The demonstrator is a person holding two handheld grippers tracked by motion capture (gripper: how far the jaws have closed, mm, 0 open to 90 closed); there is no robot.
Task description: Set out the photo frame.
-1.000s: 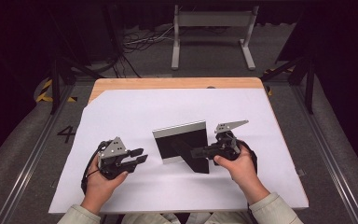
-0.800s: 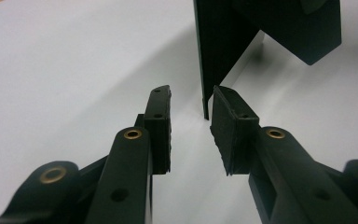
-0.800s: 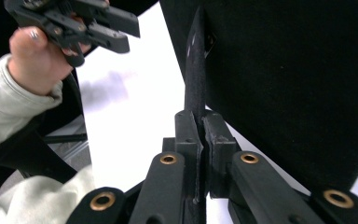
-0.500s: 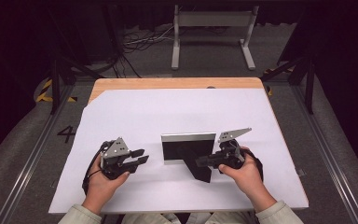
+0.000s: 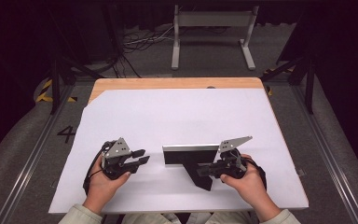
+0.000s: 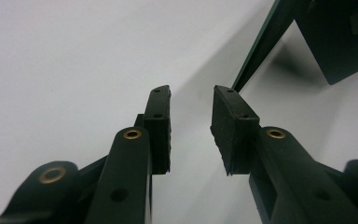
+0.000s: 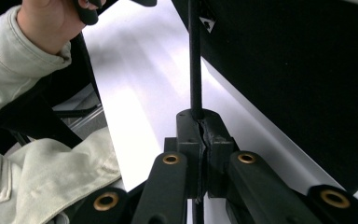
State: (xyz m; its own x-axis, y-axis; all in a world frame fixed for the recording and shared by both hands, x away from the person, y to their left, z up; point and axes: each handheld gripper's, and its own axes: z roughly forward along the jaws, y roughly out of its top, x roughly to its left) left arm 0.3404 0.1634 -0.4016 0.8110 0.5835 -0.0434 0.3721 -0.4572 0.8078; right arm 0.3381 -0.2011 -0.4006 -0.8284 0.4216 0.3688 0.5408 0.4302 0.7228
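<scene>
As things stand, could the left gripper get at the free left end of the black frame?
Probably yes. The left gripper has open, empty jaws pointing toward the black frame, with bare white tabletop between. The right gripper grips its back stand.

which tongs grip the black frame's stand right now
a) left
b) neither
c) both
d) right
d: in the right gripper view the right tongs are shut on the thin edge of the stand, while the left tongs are open on nothing, off to the side of the frame.
</scene>
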